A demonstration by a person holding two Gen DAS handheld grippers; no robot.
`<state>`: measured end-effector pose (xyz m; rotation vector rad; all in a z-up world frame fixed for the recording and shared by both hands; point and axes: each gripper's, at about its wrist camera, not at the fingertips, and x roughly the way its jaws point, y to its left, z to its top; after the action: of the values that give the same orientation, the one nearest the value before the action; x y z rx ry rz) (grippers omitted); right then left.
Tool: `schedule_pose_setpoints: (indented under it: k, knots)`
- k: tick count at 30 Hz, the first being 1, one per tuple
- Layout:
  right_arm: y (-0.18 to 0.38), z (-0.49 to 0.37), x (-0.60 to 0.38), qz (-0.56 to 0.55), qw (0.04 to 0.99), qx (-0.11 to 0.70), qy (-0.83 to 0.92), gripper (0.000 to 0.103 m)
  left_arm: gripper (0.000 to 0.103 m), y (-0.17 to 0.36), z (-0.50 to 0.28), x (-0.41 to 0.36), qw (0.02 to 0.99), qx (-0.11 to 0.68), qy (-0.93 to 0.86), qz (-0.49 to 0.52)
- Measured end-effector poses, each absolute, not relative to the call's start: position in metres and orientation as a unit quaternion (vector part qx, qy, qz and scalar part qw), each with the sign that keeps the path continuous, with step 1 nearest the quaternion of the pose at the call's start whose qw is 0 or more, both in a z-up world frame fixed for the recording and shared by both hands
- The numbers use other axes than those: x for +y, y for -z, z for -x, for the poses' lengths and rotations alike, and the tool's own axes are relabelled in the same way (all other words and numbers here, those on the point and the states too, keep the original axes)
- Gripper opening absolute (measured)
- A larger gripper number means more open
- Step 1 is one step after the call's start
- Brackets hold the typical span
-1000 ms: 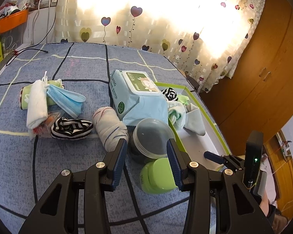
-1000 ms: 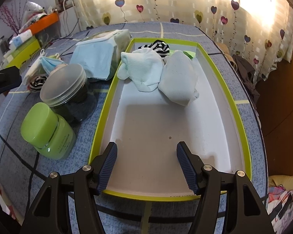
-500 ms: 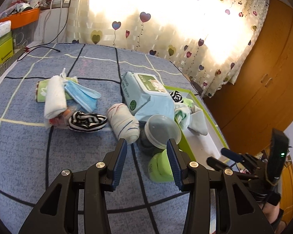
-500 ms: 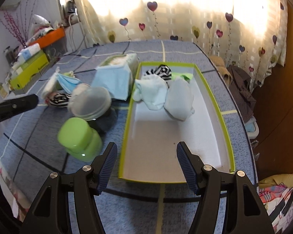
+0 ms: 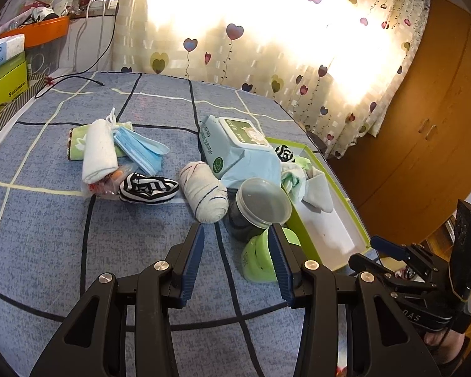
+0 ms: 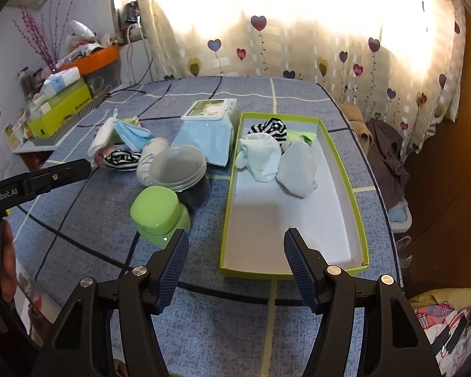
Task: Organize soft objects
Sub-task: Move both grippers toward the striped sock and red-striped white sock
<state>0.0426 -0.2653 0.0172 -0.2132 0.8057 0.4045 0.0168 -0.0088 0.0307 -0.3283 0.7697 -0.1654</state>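
Mostly knit socks (image 5: 203, 195), rect. green-rimmed tray (image 6: 353, 201).

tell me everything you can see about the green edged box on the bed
The long, shallow rectangular box has lime-green walls and a white inside, like cardboard. It lies flat and open on the blue grid-patterned cover. Rolled socks, pale and striped, bunch at its far end; the near part is bare. Neither gripper touches it.
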Motion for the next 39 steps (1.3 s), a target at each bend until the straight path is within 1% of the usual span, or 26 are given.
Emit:
schedule_pose_setpoints:
  k: [10,25,39]
  knots:
    - [-0.021,-0.044,-0.252,0.111,0.893,0.383,-0.207,0.063,0.043,-0.028,-0.014,0.010,0.912,0.369,0.063,0.172]
    - [-0.029,-0.056,-0.231,0.124,0.891,0.379,-0.216,0.063,0.043,-0.016,-0.031,0.027,0.905,0.380,0.054,0.187]
    - [-0.039,-0.059,-0.187,0.154,0.883,0.363,-0.255,0.063,0.043,-0.014,-0.034,0.047,0.905,0.373,0.039,0.200]
